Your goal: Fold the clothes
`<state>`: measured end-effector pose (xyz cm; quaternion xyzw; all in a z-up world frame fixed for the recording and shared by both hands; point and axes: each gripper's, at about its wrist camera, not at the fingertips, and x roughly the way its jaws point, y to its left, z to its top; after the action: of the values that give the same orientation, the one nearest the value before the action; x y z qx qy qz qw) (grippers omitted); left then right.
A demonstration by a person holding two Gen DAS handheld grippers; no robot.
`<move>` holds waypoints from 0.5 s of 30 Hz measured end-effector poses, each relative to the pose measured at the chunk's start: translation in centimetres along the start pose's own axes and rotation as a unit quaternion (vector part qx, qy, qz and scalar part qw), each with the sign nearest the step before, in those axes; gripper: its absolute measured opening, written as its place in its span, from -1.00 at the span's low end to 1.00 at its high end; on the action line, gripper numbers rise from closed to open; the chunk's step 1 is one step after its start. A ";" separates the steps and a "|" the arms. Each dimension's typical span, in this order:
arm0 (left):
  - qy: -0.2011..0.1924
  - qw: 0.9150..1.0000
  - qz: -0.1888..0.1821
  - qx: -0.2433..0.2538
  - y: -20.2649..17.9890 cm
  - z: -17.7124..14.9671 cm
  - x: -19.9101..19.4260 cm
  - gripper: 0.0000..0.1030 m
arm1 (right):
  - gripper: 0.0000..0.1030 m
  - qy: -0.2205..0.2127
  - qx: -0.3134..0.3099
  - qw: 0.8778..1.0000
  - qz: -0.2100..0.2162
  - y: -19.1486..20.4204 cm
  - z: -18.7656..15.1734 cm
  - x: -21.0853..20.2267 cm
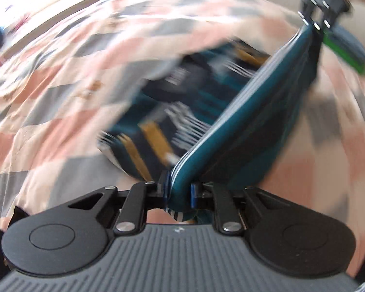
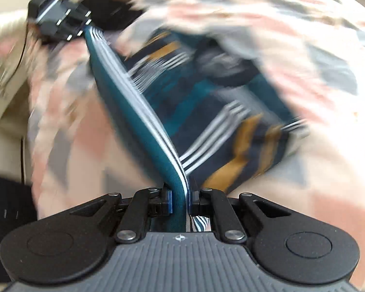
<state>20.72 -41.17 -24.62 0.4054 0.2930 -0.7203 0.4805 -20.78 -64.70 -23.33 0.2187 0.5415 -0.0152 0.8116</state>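
While both views blur, the left tool (image 1: 180, 192) and the right tool (image 2: 181, 200) are each clamped tight on one teal edge of a striped garment (image 1: 182, 102), stretched taut between them above a pink-and-grey patterned bedsheet (image 1: 60, 73).

A taut teal edge of the striped garment (image 1: 243, 112) is stretching straight between the left gripper (image 1: 180, 192) and the right gripper (image 2: 181, 200), barring any crossing there. The rest of the garment is hanging below that edge, covering the middle of the patchwork bedspread (image 1: 60, 77). Open bedspread is lying free on both sides of the cloth. A pale bed edge (image 1: 68, 2) is bounding the far side.
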 end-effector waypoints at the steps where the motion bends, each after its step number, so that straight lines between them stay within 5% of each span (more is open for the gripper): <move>1: 0.002 0.999 -0.015 -0.028 2.1 1.1 1.5 -0.72 | -0.81 -0.002 0.024 1.000 0.004 -2.3 0.6 0.8; 6: 0.018 0.987 -0.053 -0.148 8.1 2.4 9.3 -0.68 | -0.62 -0.001 0.147 0.989 0.030 -10.3 1.8 7.1; 10: -0.006 0.967 -0.097 -0.236 10.1 0.7 10.1 -0.61 | -0.25 -0.085 0.188 0.977 0.045 -10.9 -0.4 6.7; 12: -0.025 0.955 -0.110 -0.273 10.6 -0.1 9.6 -0.60 | 0.23 -0.138 0.217 0.965 0.051 -10.9 -2.0 5.7; 15: -0.046 0.955 -0.102 -0.276 10.1 -0.1 9.1 -0.48 | 0.33 -0.173 0.224 0.959 0.018 -10.1 -3.7 5.3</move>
<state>28.22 -48.89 -32.89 0.1914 0.4972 -0.6748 0.5107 -24.48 -71.36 -32.59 0.3992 0.3710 -0.1591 0.8232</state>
